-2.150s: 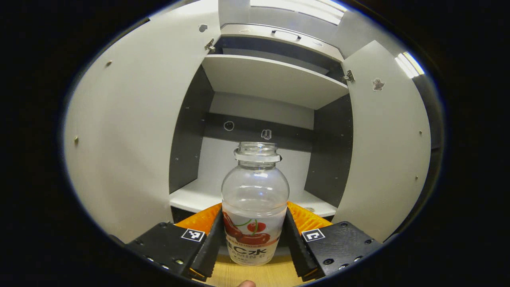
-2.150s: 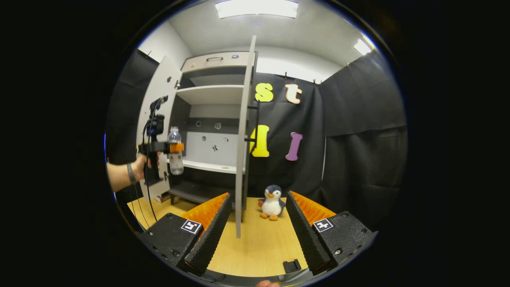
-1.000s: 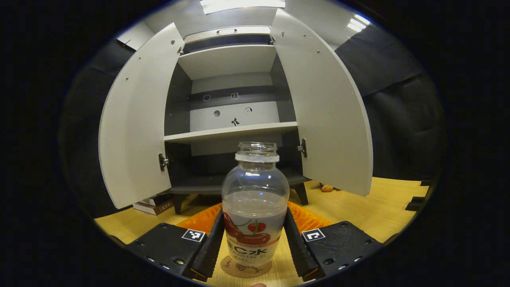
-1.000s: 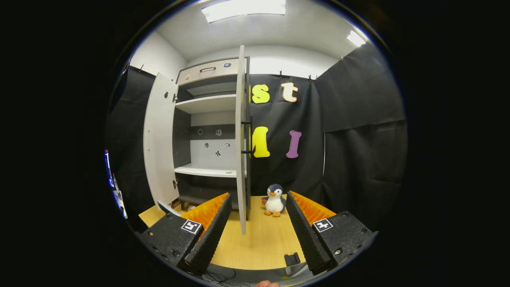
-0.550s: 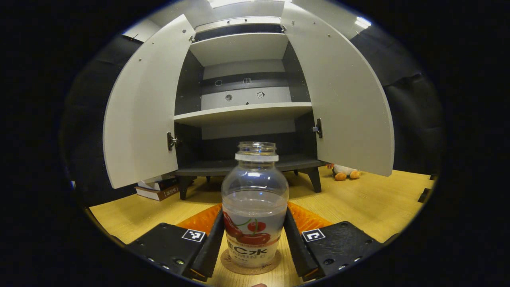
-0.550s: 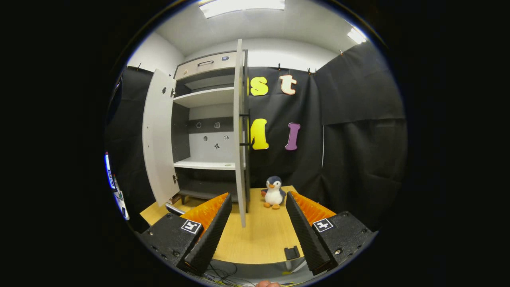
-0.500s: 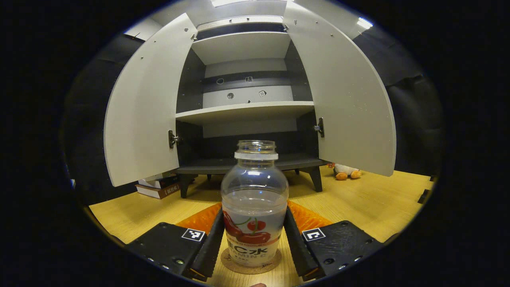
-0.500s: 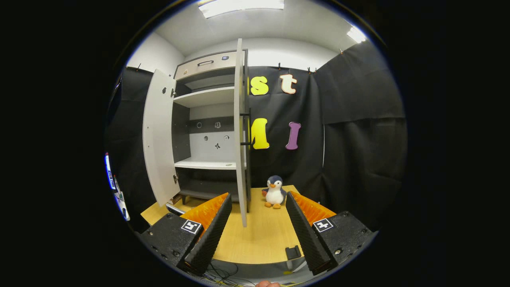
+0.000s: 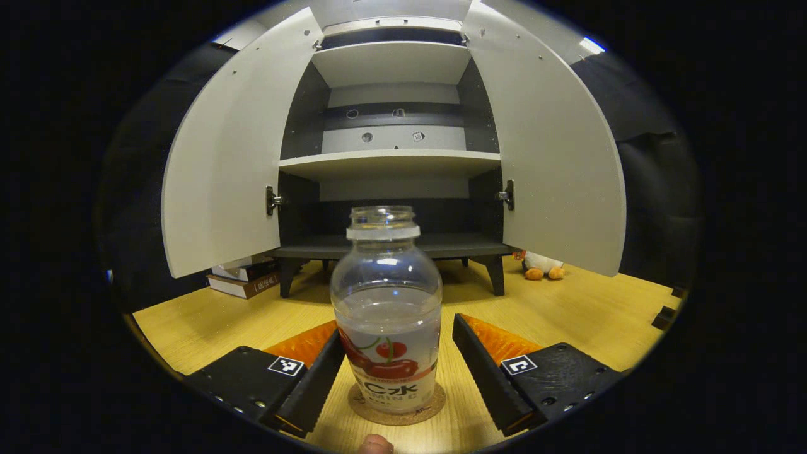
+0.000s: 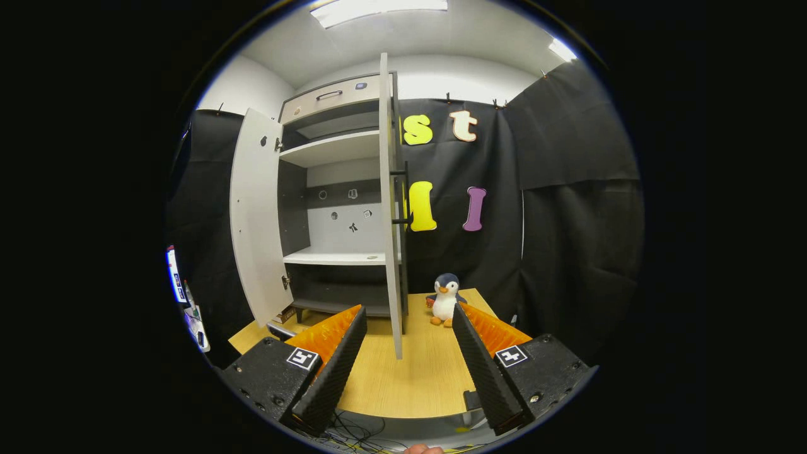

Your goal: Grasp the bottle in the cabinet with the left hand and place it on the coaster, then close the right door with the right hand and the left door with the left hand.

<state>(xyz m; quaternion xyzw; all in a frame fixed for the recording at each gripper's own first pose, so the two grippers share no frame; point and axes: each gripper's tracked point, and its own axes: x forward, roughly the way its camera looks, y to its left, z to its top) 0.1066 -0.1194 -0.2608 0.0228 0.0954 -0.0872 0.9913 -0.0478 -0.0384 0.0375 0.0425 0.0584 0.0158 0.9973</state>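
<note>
— So where is the bottle (image 9: 386,315)?

— Upright on the round coaster (image 9: 396,408), on the near part of the table (image 9: 567,315), in front of the cabinet (image 9: 391,161). The left gripper (image 9: 398,372) stands spread, a gap on the right side; the left finger looks just beside the label.

— And the right gripper (image 10: 406,359)?

— Spread wide, holding nothing, facing the edge of the right door (image 10: 391,208). Both doors hang open; the left door (image 9: 227,157) too.

— Which step, then?

— Placing looks done, I'd say. Next, the left gripper should back straight off without tipping the bottle, then the right pushes its door shut.
</note>
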